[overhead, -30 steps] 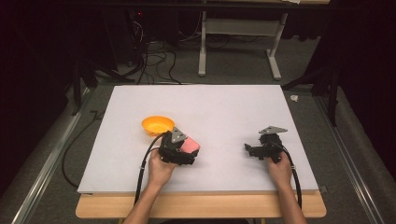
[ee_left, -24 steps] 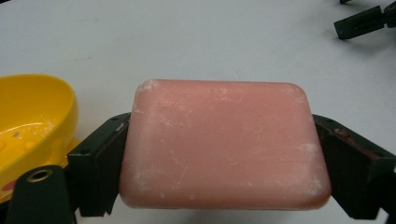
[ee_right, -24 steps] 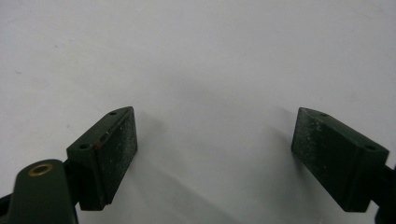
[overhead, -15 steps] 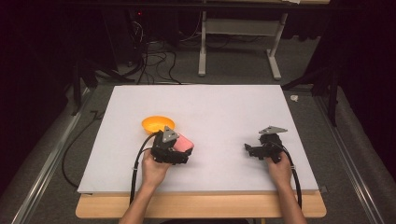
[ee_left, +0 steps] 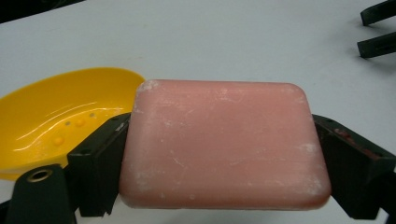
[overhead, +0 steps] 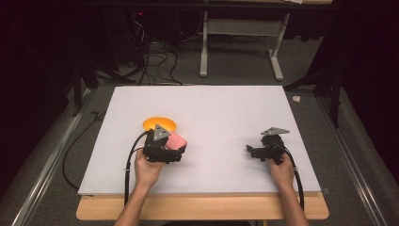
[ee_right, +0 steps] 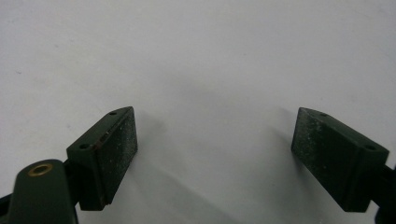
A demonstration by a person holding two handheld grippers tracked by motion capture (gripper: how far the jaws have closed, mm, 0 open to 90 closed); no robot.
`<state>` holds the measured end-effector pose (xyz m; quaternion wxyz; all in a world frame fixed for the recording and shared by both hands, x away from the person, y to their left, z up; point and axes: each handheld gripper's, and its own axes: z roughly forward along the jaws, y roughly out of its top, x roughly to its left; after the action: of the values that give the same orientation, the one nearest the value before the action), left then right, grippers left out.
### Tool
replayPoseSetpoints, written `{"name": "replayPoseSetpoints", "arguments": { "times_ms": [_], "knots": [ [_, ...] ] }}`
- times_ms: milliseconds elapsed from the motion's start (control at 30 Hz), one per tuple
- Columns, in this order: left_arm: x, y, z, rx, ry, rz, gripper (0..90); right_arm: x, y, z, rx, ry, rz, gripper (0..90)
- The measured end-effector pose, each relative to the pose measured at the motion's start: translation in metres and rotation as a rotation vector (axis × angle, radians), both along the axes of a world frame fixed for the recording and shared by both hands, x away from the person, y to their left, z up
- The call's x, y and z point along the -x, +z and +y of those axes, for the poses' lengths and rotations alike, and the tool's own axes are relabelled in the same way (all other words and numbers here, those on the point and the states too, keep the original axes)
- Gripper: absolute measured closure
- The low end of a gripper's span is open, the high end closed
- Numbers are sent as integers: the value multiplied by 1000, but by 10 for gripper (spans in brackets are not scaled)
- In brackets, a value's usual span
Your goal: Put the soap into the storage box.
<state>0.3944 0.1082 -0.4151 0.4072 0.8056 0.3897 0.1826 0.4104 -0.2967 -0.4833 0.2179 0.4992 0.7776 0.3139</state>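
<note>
Pink soap [ee_left: 224, 147] lies crosswise in left gripper [ee_left: 224, 158].

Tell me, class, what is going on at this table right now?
A person works with a gripper in each hand. The left gripper is shut on a pink bar of soap, holding it beside a yellow soap dish on the white table. The right gripper rests open over bare tabletop, holding nothing. The soap is not yet in the dish.
</note>
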Motion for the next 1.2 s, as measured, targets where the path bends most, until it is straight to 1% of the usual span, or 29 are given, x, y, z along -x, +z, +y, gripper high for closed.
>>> {"name": "replayPoseSetpoints", "arguments": {
  "times_ms": [200,300,367,500,533,700,800,900,1033,1100,1200],
  "knots": [
    [-5,2,10,23,42,8,136,0,0,0,-1,4,-1,150],
    [-8,3,12,10,66,1,136,0,0,0,-2,4,0,151],
    [-10,5,13,3,74,-2,136,0,0,0,-2,4,0,151],
    [-14,8,15,0,86,-11,136,0,0,0,-1,5,1,150],
    [-15,9,16,4,89,-11,136,0,0,0,0,7,0,150],
    [-20,12,20,-4,109,-8,136,0,0,0,0,7,0,150],
    [-24,15,21,-11,123,0,136,0,0,0,1,7,0,150],
    [-29,15,23,-5,131,14,136,0,0,0,0,7,0,150],
    [-36,15,24,-14,149,24,136,0,0,0,0,7,0,150],
    [-40,15,25,-4,156,30,136,0,0,0,-1,5,2,150],
    [-44,15,26,-11,170,35,136,0,0,0,-2,5,2,150]
  ]
}}
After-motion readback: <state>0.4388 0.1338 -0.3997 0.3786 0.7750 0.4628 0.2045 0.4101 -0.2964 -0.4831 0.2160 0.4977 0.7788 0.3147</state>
